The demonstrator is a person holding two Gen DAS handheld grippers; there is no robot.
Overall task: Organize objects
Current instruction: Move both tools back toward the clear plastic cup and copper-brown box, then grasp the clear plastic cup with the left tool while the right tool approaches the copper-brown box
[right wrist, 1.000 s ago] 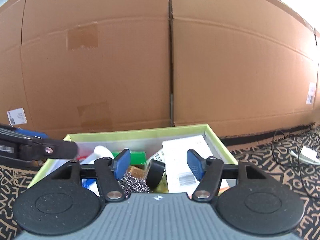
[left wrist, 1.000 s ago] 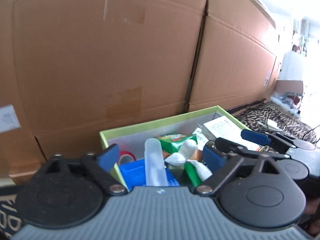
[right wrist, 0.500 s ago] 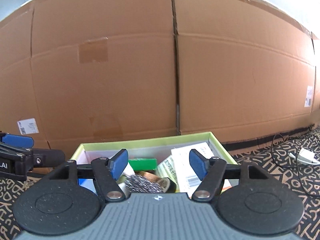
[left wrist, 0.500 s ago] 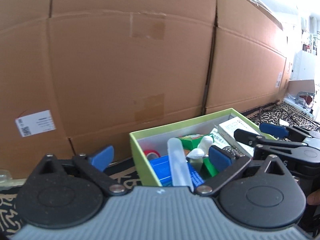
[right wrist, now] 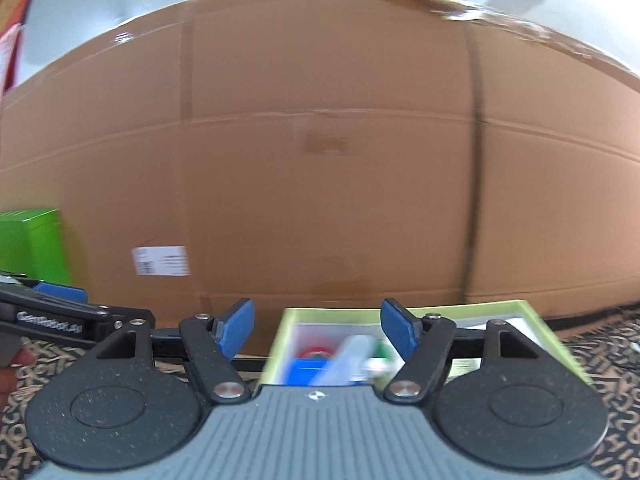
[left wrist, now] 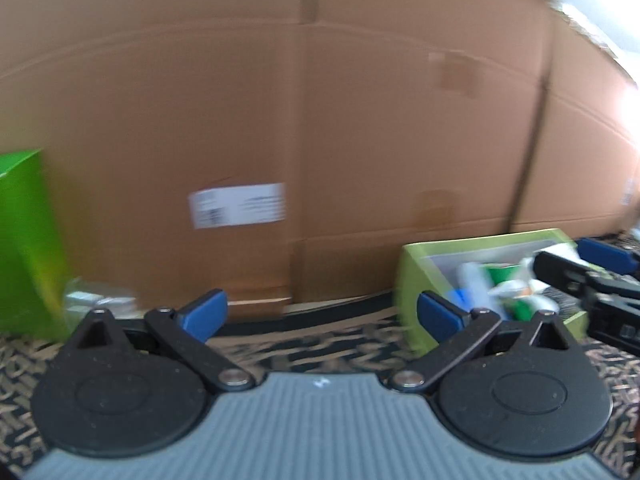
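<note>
Left wrist view, going left to right: sitting at the left edge, a bright green upright box [left wrist: 24, 240]; lying just beside its foot, a small clear crinkled plastic packet [left wrist: 100, 304], blurred, long axis seemingly running across the frame; gaping wide at lower centre and gripping nothing, the left gripper [left wrist: 322, 312]; resting at right of centre on the patterned dark mat [left wrist: 320, 348], the lime-green open cardboard tray [left wrist: 416, 280], crowded with mixed items.

Right wrist view: showing the same tray [right wrist: 280, 344] directly ahead at lower centre, long side stretching toward the right; hovering just short of its near edge, the right gripper [right wrist: 318, 326], spread wide too and carrying nothing; leaning inside, a clear plastic tube [right wrist: 344, 360], long axis slanting from lower left up to the right.

Judging from this: tray nearer the right gripper, packet nearer the left and lying left of it, probably calling for a leftward reach.
</note>
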